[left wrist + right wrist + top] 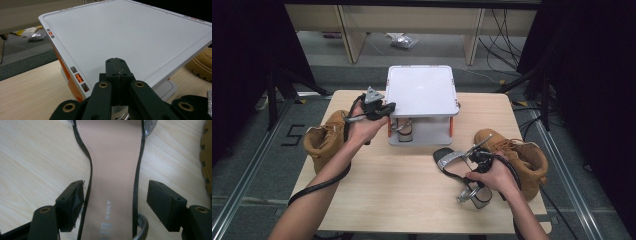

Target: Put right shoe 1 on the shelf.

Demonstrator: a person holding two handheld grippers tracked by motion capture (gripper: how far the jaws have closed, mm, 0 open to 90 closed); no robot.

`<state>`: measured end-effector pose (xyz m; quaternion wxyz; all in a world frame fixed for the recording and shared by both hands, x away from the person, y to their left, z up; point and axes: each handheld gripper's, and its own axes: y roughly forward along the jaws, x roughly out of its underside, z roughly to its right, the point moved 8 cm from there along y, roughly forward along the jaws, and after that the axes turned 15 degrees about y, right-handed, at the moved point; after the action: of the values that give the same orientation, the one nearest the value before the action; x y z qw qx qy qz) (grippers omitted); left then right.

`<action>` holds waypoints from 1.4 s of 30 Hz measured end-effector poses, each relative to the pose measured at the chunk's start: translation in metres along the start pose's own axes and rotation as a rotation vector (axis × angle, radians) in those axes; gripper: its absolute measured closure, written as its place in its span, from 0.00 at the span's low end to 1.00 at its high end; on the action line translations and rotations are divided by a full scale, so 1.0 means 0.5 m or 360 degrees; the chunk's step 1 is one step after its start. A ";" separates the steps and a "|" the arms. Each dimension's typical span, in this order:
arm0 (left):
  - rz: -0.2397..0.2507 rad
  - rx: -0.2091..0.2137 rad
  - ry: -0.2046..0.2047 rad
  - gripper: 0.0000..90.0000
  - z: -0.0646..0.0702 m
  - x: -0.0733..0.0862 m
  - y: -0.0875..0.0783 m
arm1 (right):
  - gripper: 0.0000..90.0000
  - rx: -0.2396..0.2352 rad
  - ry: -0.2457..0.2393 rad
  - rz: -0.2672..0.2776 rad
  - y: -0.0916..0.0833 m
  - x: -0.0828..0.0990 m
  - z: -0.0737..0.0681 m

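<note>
A black heeled sandal (451,162) with a silver strap lies on the wooden table (392,185), in front of the right tan boot (519,152). My right gripper (477,157) hovers over it. In the right gripper view the gripper (116,192) is open, its jaws astride the sandal's pink insole (115,157); the left jaw is at the sole's edge, the right jaw stands apart. My left gripper (387,106) is shut and empty by the left edge of the white two-tier rack (422,90); the left gripper view has it (117,67) just above the rack's top (130,32).
A second sandal (404,131) sits on the rack's lower shelf. A left tan boot (324,137) lies by the table's left edge, behind my left forearm. Cables trail from both grippers. Bare wood lies in the middle front of the table.
</note>
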<state>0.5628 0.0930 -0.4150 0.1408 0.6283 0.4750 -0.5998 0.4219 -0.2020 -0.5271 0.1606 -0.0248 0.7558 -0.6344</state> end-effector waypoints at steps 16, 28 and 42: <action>-0.0001 0.0002 0.0003 1.00 0.000 0.000 0.000 | 0.40 -0.0023 -0.0025 -0.0120 0.043 -0.003 -0.007; -0.0004 0.0006 0.0006 1.00 0.000 -0.001 0.000 | 0.43 -0.0011 -0.0059 -0.0179 0.057 -0.003 -0.012; -0.0010 0.0012 0.0010 1.00 0.000 -0.001 0.000 | 0.46 0.0051 0.0027 -0.0182 0.057 -0.004 -0.014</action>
<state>0.5631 0.0928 -0.4146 0.1351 0.6293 0.4751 -0.6000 0.4266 -0.1892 -0.5530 0.1179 -0.0601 0.7441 -0.6548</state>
